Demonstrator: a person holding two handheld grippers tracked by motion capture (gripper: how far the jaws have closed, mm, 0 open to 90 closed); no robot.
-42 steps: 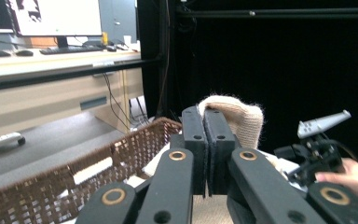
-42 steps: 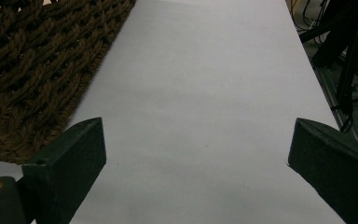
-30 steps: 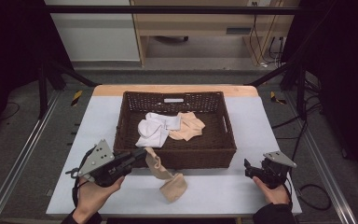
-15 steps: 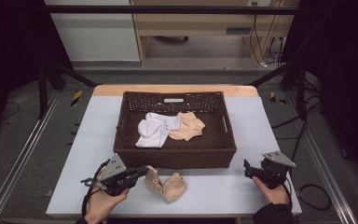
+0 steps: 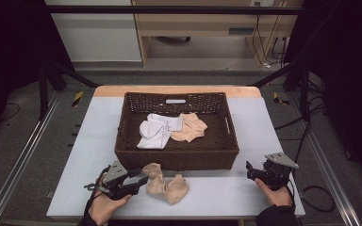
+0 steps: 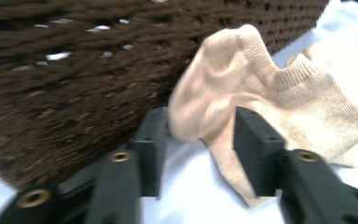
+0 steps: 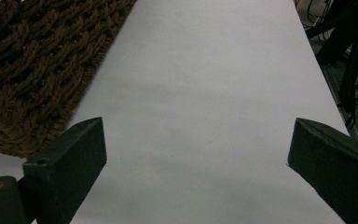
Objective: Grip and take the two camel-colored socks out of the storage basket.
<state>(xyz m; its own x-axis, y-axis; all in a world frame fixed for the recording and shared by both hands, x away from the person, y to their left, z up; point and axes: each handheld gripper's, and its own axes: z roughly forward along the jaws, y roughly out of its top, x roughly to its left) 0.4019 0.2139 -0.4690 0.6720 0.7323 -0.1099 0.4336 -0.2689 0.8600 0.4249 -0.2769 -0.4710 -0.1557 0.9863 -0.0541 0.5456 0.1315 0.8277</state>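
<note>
- Beige sock (image 5: pixel 166 182) lies crumpled on the white table (image 5: pixel 99 127), near its front edge and just in front of the brown wicker basket (image 5: pixel 176 159), one end leaning against the basket's front wall.
- Left gripper (image 5: pixel 140 180) sits low on the table at the sock's left end; its jaws have just been opening and now stand released, with a fold of the sock (image 6: pixel 242 93) between them but no pad pressing on it.
- Right gripper (image 5: pixel 249 170) rests near the front right corner, jaws spread wide over bare table with nothing between them.
- Risk, as I judge it: cloth still bunched between the parted jaws could catch on a pad when the hand pulls away, dragging the sock off its spot or over the front edge.
- Another risk: a careless lift could knock the basket, since the left jaw sits right beside its wall.
- Hard to make out: the left gripper view is blurred, so whether the sock touches the left pad (image 6: pixel 151 140) is unclear.
- White socks (image 5: pixel 155 129) and another beige sock (image 5: pixel 189 128) lie in the basket; how many white ones cannot be told.
</note>
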